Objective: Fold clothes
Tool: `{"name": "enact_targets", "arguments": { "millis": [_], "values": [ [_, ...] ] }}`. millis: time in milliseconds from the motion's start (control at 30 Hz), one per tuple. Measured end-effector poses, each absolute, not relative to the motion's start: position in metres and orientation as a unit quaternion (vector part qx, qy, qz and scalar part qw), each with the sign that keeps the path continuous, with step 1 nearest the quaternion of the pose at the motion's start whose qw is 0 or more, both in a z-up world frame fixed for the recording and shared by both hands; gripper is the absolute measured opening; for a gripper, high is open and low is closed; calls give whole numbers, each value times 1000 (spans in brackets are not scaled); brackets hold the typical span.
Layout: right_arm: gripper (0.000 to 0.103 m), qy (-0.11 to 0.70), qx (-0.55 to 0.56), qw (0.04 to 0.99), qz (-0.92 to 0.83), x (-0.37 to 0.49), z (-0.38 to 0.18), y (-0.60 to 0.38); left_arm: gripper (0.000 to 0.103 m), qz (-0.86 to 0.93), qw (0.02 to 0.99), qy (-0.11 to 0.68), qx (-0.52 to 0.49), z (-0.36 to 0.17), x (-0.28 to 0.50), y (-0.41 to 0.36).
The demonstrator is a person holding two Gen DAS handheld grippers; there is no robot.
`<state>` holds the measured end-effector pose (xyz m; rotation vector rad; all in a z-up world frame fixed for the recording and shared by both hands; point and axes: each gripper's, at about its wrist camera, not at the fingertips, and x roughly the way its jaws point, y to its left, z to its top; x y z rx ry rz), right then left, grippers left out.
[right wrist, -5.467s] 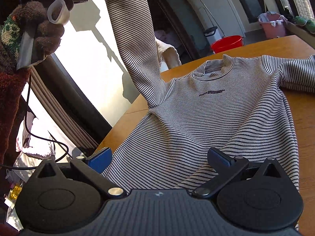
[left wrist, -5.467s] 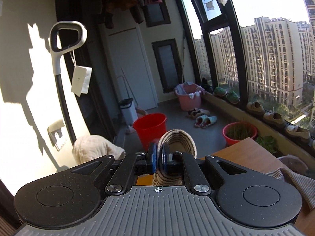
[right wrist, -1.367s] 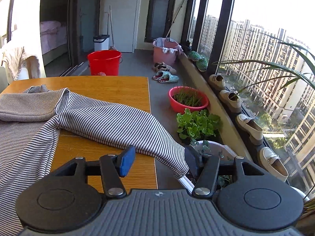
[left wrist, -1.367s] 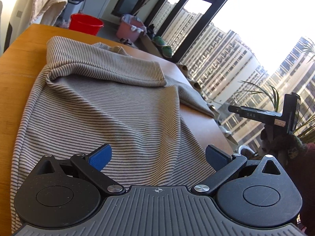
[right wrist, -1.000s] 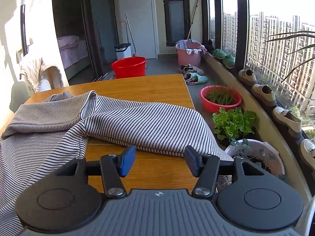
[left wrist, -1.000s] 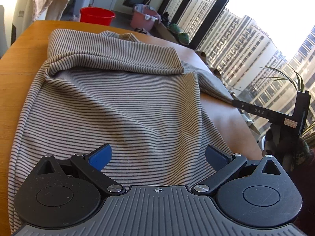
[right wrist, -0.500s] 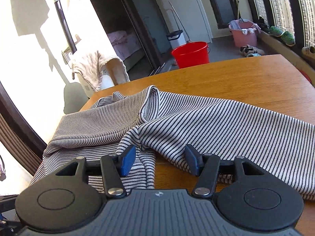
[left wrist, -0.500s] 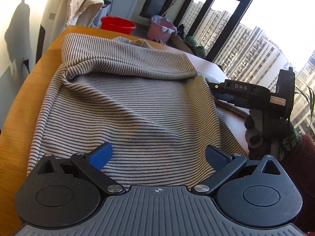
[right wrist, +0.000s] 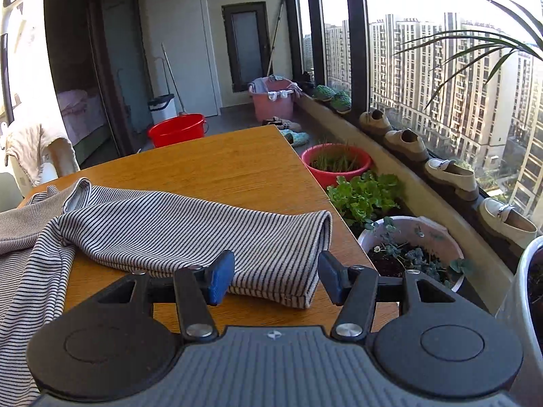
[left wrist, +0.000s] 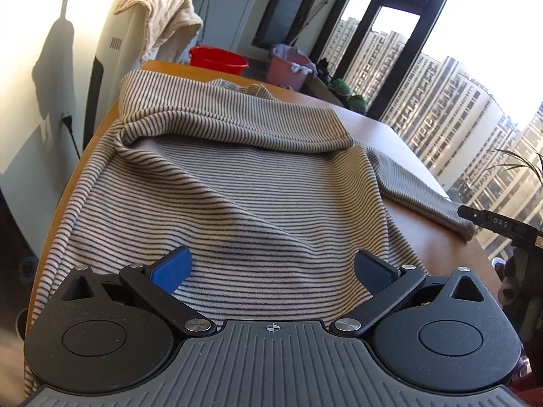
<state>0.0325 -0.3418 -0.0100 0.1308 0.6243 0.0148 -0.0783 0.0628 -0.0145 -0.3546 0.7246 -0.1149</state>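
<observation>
A striped long-sleeve top lies on the wooden table. One sleeve is folded across its chest. The other sleeve lies stretched out toward the table's right edge, its cuff near the corner. My left gripper is open and empty above the top's hem. My right gripper is open and empty, its fingers to either side of the cuff end of the sleeve, just above it. The right gripper's body also shows at the right edge of the left wrist view.
A chair with a cream towel stands at the table's far left. On the floor are a red bucket, a pink basket and plant pots. Shoes line the window sill.
My right gripper has swung right from the top's shoulder area to the sleeve's cuff end. My left gripper has stayed open over the hem, shifting slightly.
</observation>
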Motion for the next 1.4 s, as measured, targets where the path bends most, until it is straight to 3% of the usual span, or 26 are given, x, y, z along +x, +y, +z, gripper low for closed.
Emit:
{"name": "enact_targets", "arguments": {
  "millis": [133,300,1100,1400],
  "values": [
    [53,314,67,947,8,50,-19,-343,103,-61,915,353,-186,-11,-76,67],
    [8,291,16,956,44,63,-10,-318,103,-59,916,348,-191,-7,-73,67],
    [4,169,-57,984,17,95,93,-334,103,-156,898,370,-181,-20,8,-9],
    [4,134,-129,982,39,110,144,-275,103,-98,898,389,-183,-10,-3,-12]
  ]
}}
